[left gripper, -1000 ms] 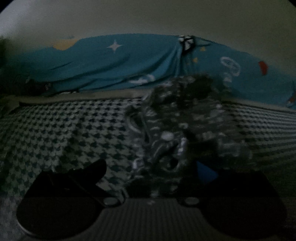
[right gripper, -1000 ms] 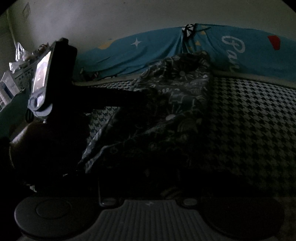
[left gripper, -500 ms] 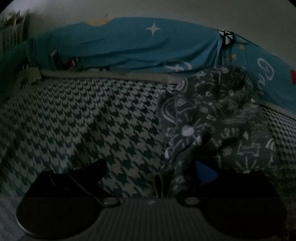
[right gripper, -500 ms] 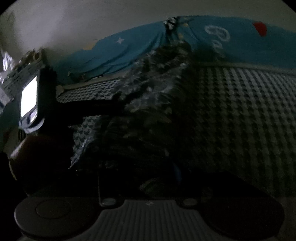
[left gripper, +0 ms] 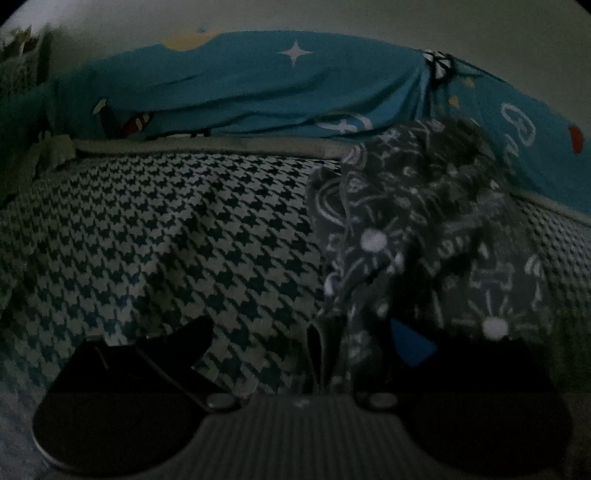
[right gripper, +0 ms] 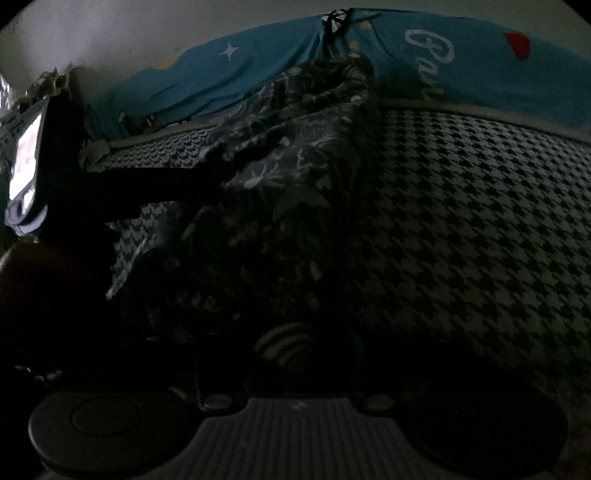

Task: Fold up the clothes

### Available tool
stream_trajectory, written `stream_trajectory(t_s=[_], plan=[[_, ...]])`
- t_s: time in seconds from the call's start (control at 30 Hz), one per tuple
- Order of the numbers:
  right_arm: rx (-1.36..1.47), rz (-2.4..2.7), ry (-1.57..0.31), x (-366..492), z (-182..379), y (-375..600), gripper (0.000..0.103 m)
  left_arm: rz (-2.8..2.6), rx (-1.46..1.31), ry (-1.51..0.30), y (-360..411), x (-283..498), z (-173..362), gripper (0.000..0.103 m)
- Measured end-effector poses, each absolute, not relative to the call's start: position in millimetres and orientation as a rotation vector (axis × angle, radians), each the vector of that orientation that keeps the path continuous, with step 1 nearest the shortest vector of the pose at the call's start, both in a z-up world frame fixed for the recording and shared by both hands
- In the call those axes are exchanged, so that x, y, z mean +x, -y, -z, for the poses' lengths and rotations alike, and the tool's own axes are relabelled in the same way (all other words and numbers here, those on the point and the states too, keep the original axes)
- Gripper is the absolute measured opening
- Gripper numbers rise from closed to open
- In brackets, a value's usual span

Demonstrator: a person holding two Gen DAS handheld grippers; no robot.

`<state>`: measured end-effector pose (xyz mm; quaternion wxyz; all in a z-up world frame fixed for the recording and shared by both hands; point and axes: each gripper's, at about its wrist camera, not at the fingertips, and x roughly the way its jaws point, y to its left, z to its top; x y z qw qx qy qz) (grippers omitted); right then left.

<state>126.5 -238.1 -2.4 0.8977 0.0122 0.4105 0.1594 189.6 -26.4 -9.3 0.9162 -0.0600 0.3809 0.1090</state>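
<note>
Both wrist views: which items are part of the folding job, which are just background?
Job:
- patterned dark garment, bunched on the houndstooth bed cover
- left gripper, cloth between its fingers
- right gripper, mostly hidden under cloth

Background:
- blue star-print sheet
- lit screen
- wall

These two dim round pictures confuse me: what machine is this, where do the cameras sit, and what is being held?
No robot: a person holds a two-finger gripper in each hand, each carrying a fisheye camera looking along its fingers. One picture comes from the left gripper, the other from the right gripper. Both seem shut on a dark garment with pale doodle print, lifted over a black-and-white houndstooth bedcover. Behind hangs a blue cloth with white stars. The right view also shows the other gripper, dark.
</note>
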Motion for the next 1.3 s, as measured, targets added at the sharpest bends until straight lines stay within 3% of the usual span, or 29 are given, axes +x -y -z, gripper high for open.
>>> stream_trajectory(t_s=[0.53,1.3], plan=[[0.046,-0.286,-0.729,91,-14,242,0.058,-0.208,-0.120,-0.726,30,121,-10,0.103],[0.084,-0.308,-0.806,43,0,244,0.059,-0.274,0.006,-0.778,32,78,14,0.103]])
